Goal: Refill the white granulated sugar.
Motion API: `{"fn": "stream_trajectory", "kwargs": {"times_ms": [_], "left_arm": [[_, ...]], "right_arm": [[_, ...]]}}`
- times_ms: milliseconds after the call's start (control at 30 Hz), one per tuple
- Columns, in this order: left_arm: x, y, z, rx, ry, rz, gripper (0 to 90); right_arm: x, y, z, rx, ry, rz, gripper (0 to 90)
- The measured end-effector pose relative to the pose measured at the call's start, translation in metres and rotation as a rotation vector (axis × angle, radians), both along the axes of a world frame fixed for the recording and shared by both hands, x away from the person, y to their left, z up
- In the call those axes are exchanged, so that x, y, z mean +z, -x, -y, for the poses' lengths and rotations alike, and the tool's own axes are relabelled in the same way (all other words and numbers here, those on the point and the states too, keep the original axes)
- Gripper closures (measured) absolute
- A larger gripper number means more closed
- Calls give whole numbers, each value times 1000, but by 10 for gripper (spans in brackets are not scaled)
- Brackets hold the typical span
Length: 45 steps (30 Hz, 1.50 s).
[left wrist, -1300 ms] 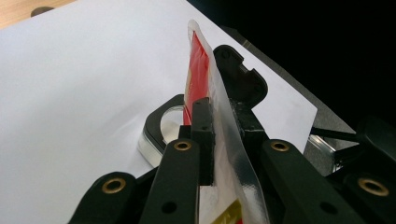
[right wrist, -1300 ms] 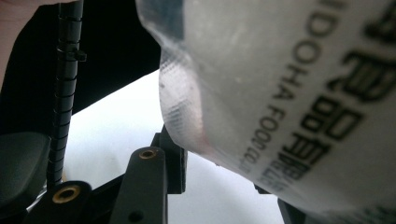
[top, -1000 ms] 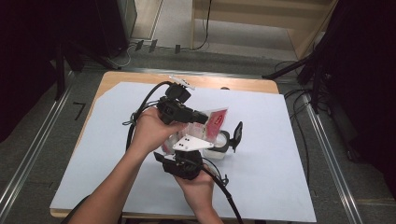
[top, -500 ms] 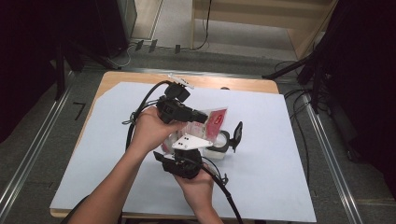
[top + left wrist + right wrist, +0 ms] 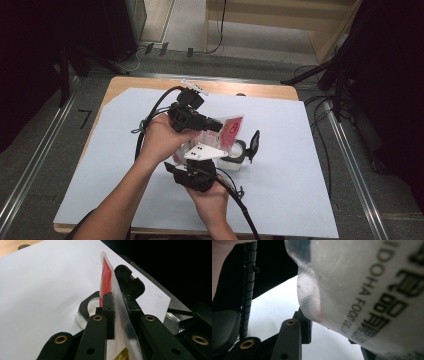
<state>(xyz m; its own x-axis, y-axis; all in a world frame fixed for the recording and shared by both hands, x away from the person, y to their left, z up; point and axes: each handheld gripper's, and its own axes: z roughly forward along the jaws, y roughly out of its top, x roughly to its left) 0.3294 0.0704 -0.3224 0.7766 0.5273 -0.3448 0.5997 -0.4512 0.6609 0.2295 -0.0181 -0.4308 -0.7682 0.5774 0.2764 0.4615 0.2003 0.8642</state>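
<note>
A red and clear plastic pouch [image 5: 233, 129] with printed letters is held up above the middle of the white sheet. My left gripper [image 5: 216, 126] is shut on its clear sealed edge [image 5: 119, 312], and the pouch stands edge-on between the jaws. My right gripper [image 5: 199, 159] sits just below, under its grey plate. In the right gripper view the pouch's clear lower corner [image 5: 352, 287] hangs between the jaws, which stand apart. Behind the pouch on the sheet is a clear round container [image 5: 234, 159] with its black hinged lid [image 5: 255, 144] swung up.
A white sheet [image 5: 300, 165] covers most of the wooden table [image 5: 260, 91]. Black cables [image 5: 150, 117] trail from both grippers across the sheet. Metal rails run along the floor on both sides of the table.
</note>
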Motion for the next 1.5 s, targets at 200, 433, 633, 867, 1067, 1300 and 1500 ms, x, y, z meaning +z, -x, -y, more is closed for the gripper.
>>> {"fn": "stream_trajectory", "kwargs": {"times_ms": [200, 433, 633, 867, 1067, 1300, 1500], "left_arm": [[1, 1, 0, -3, -13, 8, 827], [1, 1, 1, -4, -6, 7, 824], [2, 2, 2, -3, -15, 10, 825], [2, 2, 2, -9, -18, 13, 825], [2, 2, 2, -10, -8, 9, 824], [2, 3, 3, -10, -8, 10, 824], [2, 3, 3, -10, -9, 9, 822]], "right_arm": [[0, 0, 0, 0, -2, 2, 639], [0, 0, 0, -4, -5, 4, 639], [0, 1, 0, -8, -7, 4, 639], [-1, 0, 0, -10, -10, 3, 637], [-1, 1, 0, -11, -9, 5, 637], [-1, 1, 0, -11, -9, 4, 637], [-1, 1, 0, -9, -10, 6, 636]]}}
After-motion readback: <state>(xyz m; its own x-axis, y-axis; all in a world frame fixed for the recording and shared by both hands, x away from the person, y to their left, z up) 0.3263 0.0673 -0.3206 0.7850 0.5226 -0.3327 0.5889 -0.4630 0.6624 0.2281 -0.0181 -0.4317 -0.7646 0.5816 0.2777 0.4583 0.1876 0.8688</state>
